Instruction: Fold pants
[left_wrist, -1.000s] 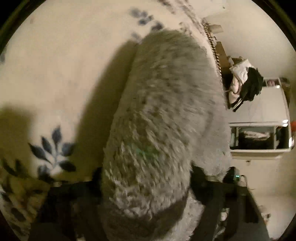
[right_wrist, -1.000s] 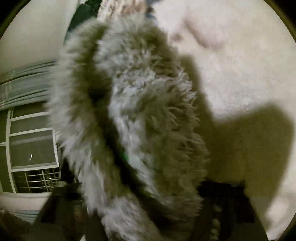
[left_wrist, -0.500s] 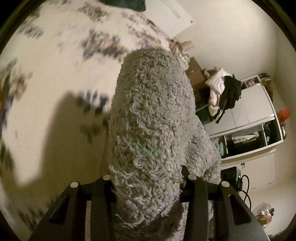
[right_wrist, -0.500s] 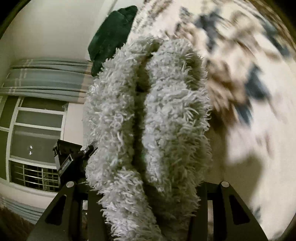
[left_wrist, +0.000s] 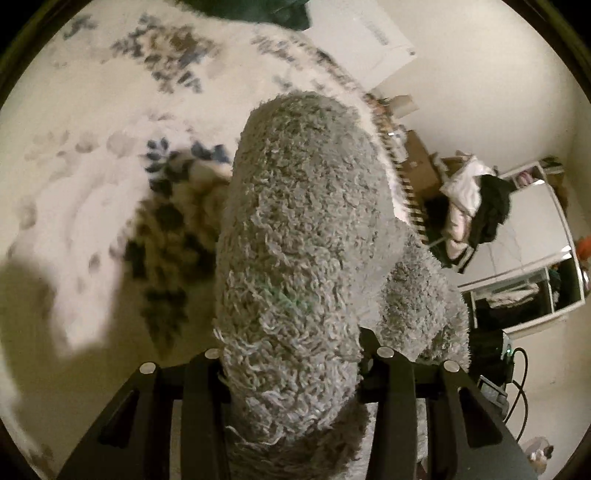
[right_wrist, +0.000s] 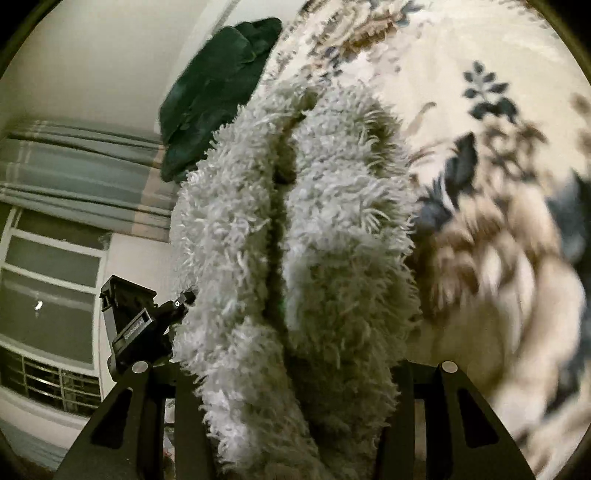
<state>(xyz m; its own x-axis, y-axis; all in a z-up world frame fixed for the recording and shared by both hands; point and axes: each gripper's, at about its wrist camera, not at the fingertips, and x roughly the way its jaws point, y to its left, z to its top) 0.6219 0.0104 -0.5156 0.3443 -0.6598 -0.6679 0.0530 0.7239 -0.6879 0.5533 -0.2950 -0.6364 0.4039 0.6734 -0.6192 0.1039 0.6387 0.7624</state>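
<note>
Pants (left_wrist: 303, 258) — lengthwise beyond tongs (left_wrist: 291, 373)

The fluffy grey pants (left_wrist: 303, 258) bulge between the left gripper's (left_wrist: 291, 373) fingers, hiding their tips and pads. At left, the floral bedspread (left_wrist: 92, 184) smears with blur. The right view's pants (right_wrist: 295, 258) likewise cover the right gripper (right_wrist: 295, 387).

pants (left_wrist: 303, 258): fuzzy grey, my right cam shows them paler, almost off-white (right_wrist: 295, 240)
my grippers (left_wrist: 291, 369): plain black, silver screw heads
bedspread (left_wrist: 74, 166): cream with navy leaves and brownish flowers
blanket (right_wrist: 218, 85): dark green
curtain (right_wrist: 74, 173): grey-blue with pale stripes
walls (left_wrist: 480, 92): off-white
clothes pile (left_wrist: 476, 195): white and black
</note>
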